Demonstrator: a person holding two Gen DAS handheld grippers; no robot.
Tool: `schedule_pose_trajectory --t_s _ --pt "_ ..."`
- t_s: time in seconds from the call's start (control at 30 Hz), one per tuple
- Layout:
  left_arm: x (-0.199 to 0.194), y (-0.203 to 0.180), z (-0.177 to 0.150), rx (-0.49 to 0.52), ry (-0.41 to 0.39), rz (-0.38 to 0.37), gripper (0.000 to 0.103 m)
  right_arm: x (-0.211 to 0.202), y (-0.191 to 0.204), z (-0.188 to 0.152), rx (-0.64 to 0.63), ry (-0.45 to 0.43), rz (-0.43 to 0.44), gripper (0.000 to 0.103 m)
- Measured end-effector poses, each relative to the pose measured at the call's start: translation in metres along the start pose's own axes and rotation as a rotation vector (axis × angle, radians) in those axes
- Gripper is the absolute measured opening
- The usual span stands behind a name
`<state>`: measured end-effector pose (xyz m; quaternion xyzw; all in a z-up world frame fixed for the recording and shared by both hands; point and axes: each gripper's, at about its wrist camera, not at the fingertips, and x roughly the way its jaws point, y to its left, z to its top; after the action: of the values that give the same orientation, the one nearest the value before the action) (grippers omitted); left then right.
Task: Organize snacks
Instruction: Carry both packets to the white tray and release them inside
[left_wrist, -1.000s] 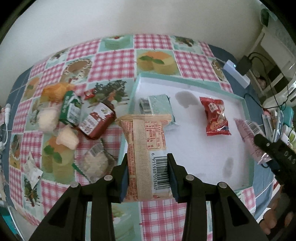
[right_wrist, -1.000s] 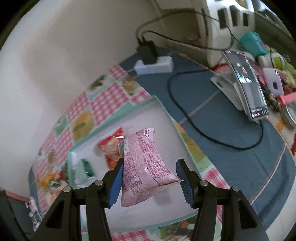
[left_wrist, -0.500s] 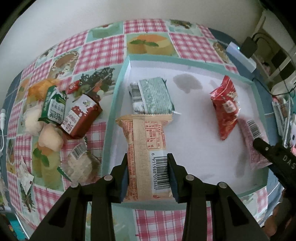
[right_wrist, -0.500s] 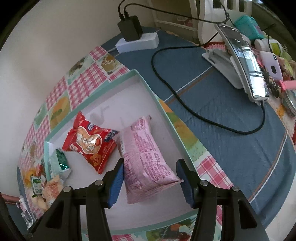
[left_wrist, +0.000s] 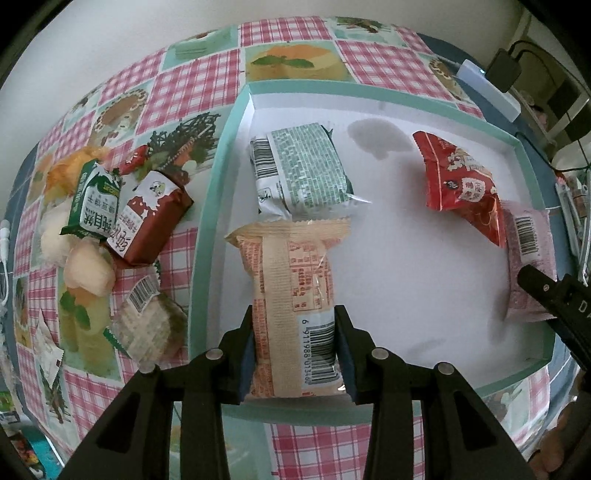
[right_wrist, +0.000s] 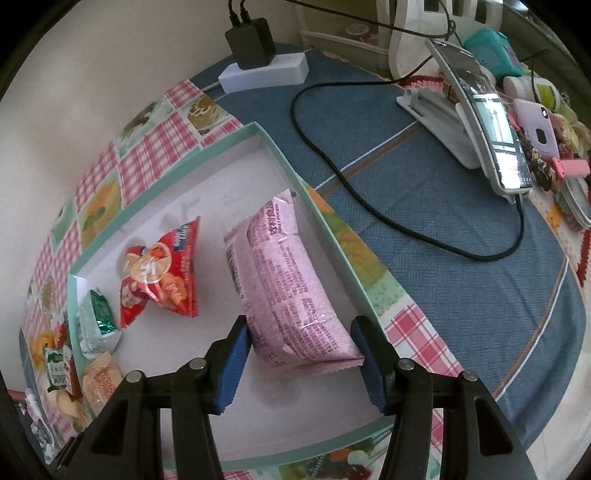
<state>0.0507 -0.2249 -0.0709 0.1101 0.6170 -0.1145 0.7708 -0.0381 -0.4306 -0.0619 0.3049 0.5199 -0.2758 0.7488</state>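
- The left gripper (left_wrist: 294, 350) points steeply down into a shallow white tray with a mint-green rim (left_wrist: 212, 206); its jaws are clenched on the lower end of a peach-coloured snack packet (left_wrist: 291, 288), barcode side up.
- That peach packet lies lengthwise along the tray's left part, its far sealed edge touching a green-printed packet (left_wrist: 301, 171) that rests on the tray floor just beyond it.
- The right gripper (right_wrist: 300, 360) also points steeply down into the tray, at its right side. A long pink snack packet (right_wrist: 288, 291) sits between its jaws: the right pad touches the packet's corner and the left pad is at its side, but I cannot tell how firmly they press.
- The pink packet lies along the tray's right wall (right_wrist: 332, 240), seemingly resting on the tray floor.
- A red snack bag (right_wrist: 160, 273) lies in the tray between the pink packet and the green one, close beside the pink packet in the left wrist view.
- Outside the tray, on the checked pink-and-green cloth (left_wrist: 192, 74) over the bench, a heap of loose snacks waits to the left: a green-and-white carton (left_wrist: 92, 201), a brown packet (left_wrist: 147, 218), pale round cakes (left_wrist: 86, 271) and a clear-wrapped piece with a barcode (left_wrist: 147, 325).
- Beyond the tray's right side, on blue cloth, are a white power strip with a black charger (right_wrist: 264, 68), a black cable (right_wrist: 351, 184) and a phone on a stand (right_wrist: 484, 122).
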Motion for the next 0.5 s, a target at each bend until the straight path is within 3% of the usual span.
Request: schedule_pose_trajectory --t_s 0.13,0.2,0.5 --pt "0.000 -0.002 0.002 -0.007 0.012 -0.011 0.048 0.000 0.000 0.000 -0.005 0.001 -0.004 0.059" --pt "-0.001 0.001 0.004 -0.015 0.012 -0.022 0.058 0.001 0.001 0.001 -0.007 0.003 -0.005 0.060" --pt "-0.025 0.004 0.009 -0.003 -0.025 -0.016 0.061 -0.001 0.008 0.003 -0.039 0.004 -0.019 0.060"
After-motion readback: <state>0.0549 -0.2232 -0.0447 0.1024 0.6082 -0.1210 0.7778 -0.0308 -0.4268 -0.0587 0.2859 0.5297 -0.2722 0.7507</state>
